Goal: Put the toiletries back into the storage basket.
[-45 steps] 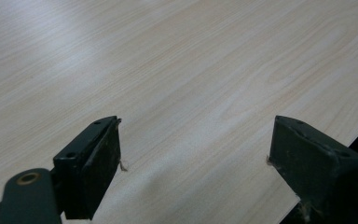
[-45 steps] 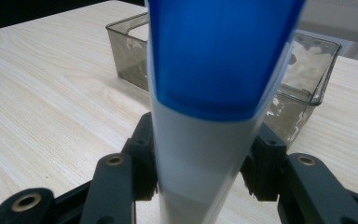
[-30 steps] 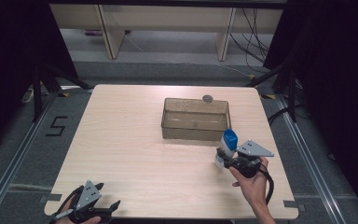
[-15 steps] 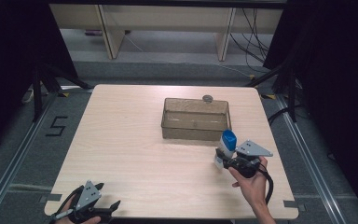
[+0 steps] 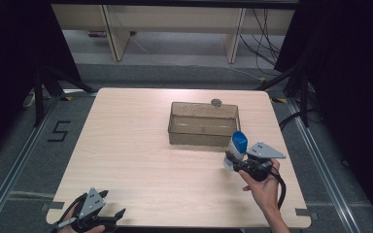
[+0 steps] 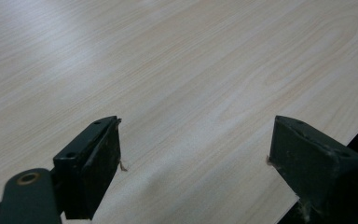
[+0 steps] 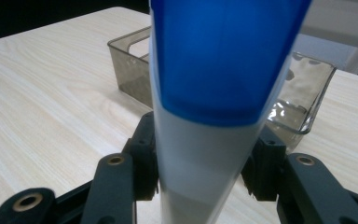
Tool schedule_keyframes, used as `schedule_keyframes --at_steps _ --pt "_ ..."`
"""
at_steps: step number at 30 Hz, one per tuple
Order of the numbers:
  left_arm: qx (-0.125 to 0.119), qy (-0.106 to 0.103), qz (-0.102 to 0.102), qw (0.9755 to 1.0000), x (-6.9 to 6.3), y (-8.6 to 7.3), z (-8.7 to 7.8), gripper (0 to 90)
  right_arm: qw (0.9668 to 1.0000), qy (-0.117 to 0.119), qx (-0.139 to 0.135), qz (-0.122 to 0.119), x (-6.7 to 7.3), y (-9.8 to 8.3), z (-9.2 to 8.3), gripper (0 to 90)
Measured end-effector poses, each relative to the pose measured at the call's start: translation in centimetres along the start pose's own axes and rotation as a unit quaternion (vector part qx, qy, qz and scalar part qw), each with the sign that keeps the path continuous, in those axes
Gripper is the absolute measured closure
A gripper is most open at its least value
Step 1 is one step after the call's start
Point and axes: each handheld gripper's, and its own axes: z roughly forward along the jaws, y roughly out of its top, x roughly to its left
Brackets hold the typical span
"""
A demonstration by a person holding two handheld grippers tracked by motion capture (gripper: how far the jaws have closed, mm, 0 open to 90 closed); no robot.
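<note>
Table (image 5: 126,145): pale wood-grain top, centre of the frame.
Small round object (image 5: 216,102): grey, just behind the bin, upper centre.
Floor mark (image 5: 58,131): black "5", left of the table.
Cables (image 5: 264,29): upper right, on the floor.

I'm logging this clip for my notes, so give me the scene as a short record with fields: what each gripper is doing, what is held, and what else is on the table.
Right gripper: jaws shut on the white bottle, near the table's right front
Held thing: white bottle with a blue cap, upright
Left gripper: jaws open, nothing between them, at the table's front left corner
Container: clear brownish bin, appears empty, just beyond the bottle
Small round thing: behind the bin, too small to identify
Surface: light wooden table
</note>
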Motion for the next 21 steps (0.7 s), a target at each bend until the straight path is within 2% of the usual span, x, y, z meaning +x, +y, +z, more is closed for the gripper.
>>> schedule_keyframes --at_steps 3,5,7,8,9,10,11,12,13,14,15,16,17,18,19,20,21 --pt "-0.002 -0.003 -0.003 1.0000 -0.1 0.0 0.0 16.1 0.9999 0.002 -0.005 -0.012 -0.5 0.3 0.1 55.4" --pt "-0.003 0.002 -0.005 1.0000 -0.1 0.0 0.0 16.1 0.9999 0.007 -0.004 -0.007 -0.5 0.4 0.2 55.4" --pt "-0.008 0.004 -0.009 0.9999 -0.2 -0.1 0.2 16.1 1.0000 -0.002 0.000 -0.004 -0.6 0.6 0.1 55.4" --pt "-0.001 0.005 0.002 1.0000 -0.1 -0.1 0.1 16.0 1.0000 -0.005 -0.003 0.006 -0.5 0.9 0.0 55.4" --pt "0.000 0.005 0.000 1.0000 -0.1 0.0 0.0 16.1 0.9998 -0.005 -0.010 -0.014 -0.8 1.0 0.1 55.4" --pt "-0.002 0.001 -0.003 1.0000 -0.1 0.0 0.0 16.1 1.0000 -0.005 -0.006 -0.006 -0.8 1.1 0.0 55.4" --pt "-0.003 0.002 -0.005 1.0000 -0.1 0.0 0.0 16.1 0.9998 -0.006 -0.013 -0.013 -0.9 1.3 0.1 55.4" --pt "-0.008 0.006 -0.004 0.9999 -0.1 -0.1 0.2 16.1 0.9999 0.000 -0.012 -0.005 -0.8 1.4 0.1 55.5" --pt "-0.006 0.006 -0.007 0.9999 -0.1 -0.1 0.1 16.1 0.9998 -0.004 -0.013 -0.012 -0.9 1.6 0.0 55.4" --pt "-0.005 0.003 -0.005 1.0000 -0.1 0.0 0.1 16.1 0.9999 0.001 -0.015 -0.005 -0.8 1.7 0.0 55.5" --pt "-0.008 0.001 -0.009 0.9999 -0.2 0.0 0.1 16.1 0.9996 -0.009 -0.019 -0.020 -1.0 1.9 0.0 55.5" --pt "-0.008 0.001 -0.009 0.9999 -0.2 0.0 0.1 16.1 0.9998 -0.003 -0.015 -0.011 -0.9 2.1 -0.1 55.5" --pt "-0.007 0.002 -0.008 0.9999 -0.2 0.0 0.1 16.1 0.9998 -0.003 -0.015 -0.011 -0.9 2.1 -0.1 55.5" --pt "0.000 0.006 0.002 1.0000 0.0 0.0 0.0 16.1 0.9996 -0.012 -0.019 -0.018 -1.0 2.4 0.0 55.6" --pt "-0.003 0.004 0.001 1.0000 0.0 -0.1 0.0 16.1 0.9997 -0.009 -0.012 -0.017 -1.1 2.5 -0.1 55.6" --pt "-0.006 -0.003 -0.003 1.0000 0.0 -0.1 0.0 16.1 0.9995 -0.014 -0.018 -0.019 -1.2 2.6 0.0 55.6" --pt "-0.007 0.000 -0.003 1.0000 0.0 -0.1 0.0 16.1 0.9998 -0.011 -0.010 -0.013 -1.2 2.7 0.0 55.6"
